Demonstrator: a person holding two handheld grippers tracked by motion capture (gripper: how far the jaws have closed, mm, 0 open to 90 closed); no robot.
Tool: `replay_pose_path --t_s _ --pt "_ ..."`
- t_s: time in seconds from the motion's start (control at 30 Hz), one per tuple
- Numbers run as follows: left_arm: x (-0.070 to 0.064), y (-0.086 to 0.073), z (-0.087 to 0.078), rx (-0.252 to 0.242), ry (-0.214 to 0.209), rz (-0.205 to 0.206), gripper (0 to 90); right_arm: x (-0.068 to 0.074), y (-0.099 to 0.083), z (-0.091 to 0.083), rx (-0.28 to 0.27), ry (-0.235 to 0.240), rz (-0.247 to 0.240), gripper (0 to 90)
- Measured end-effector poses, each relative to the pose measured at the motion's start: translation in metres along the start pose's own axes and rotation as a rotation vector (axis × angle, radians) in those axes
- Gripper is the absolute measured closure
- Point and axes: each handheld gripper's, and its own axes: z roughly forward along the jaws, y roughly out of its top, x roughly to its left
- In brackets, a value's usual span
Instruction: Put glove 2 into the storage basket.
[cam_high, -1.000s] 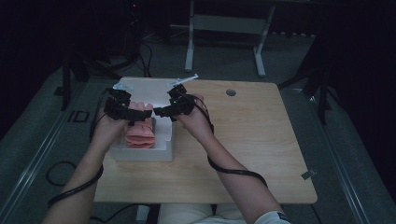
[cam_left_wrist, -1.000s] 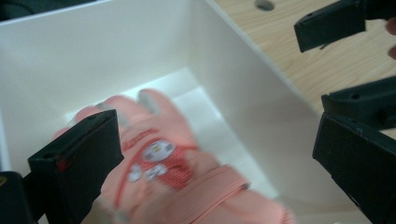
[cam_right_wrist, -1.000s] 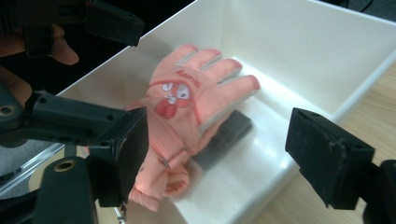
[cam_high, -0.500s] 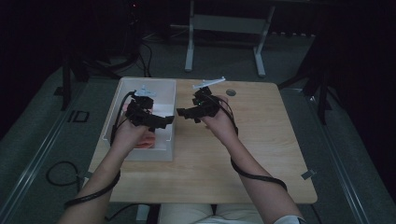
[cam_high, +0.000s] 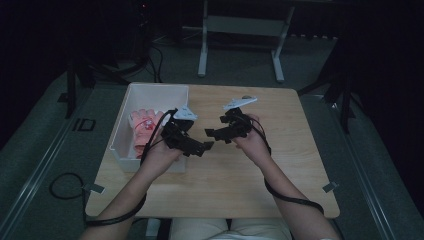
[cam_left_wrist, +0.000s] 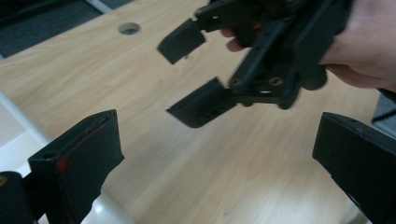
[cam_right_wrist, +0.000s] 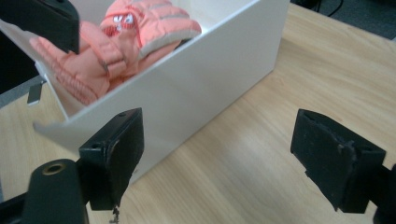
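Both grippers, left (cam_high: 204, 146) and right (cam_high: 211, 133), have withdrawn from the box (cam_high: 150, 90) to frame centre, jaws wide; gloves (cam_high: 142, 125) remain inside.

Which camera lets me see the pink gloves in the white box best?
The right gripper view: the pink gloves lie close and bright inside the white box, stitching and cuffs clear. The high view shows them small and dim, partly behind the left gripper. The left gripper view faces the table instead.

The gloves (cam_right_wrist: 126, 37) were salmon pink with paler grey-striped cuffs (a small white-and-red patch on one), lying in a white bin (cam_right_wrist: 205, 79) on the light wood-grain counter (cam_right_wrist: 280, 186); both tools were black.
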Motion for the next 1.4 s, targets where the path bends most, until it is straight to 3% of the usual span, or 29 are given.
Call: replay_pose_path --t_s 0.3,0.5,0.87,0.93,1.13,1.17,1.4 --pt "-0.029 -0.006 0.020 0.017 -0.076 0.070 0.9 -0.006 -0.027 -0.001 0.022 0.014 -0.017 16.5" --pt "-0.035 -0.014 0.031 0.027 -0.112 0.066 1.0 -0.010 -0.042 -0.002 0.032 0.010 -0.016 16.5" --pt "-0.057 -0.035 0.060 0.041 -0.174 0.116 1.0 -0.018 -0.076 -0.004 0.045 -0.002 -0.021 16.6" --pt "-0.059 -0.040 0.066 0.053 -0.193 0.118 1.0 -0.019 -0.081 -0.004 0.052 -0.005 -0.016 16.6" --pt "-0.064 -0.047 0.076 0.083 -0.196 0.147 1.0 -0.023 -0.095 -0.006 0.052 -0.014 -0.014 16.8" --pt "-0.065 -0.053 0.081 0.084 -0.207 0.169 0.9 -0.025 -0.102 -0.007 0.052 -0.026 -0.017 16.9" --pt "-0.059 -0.066 0.089 0.082 -0.228 0.149 0.9 -0.032 -0.123 -0.012 0.050 -0.054 -0.004 17.0"
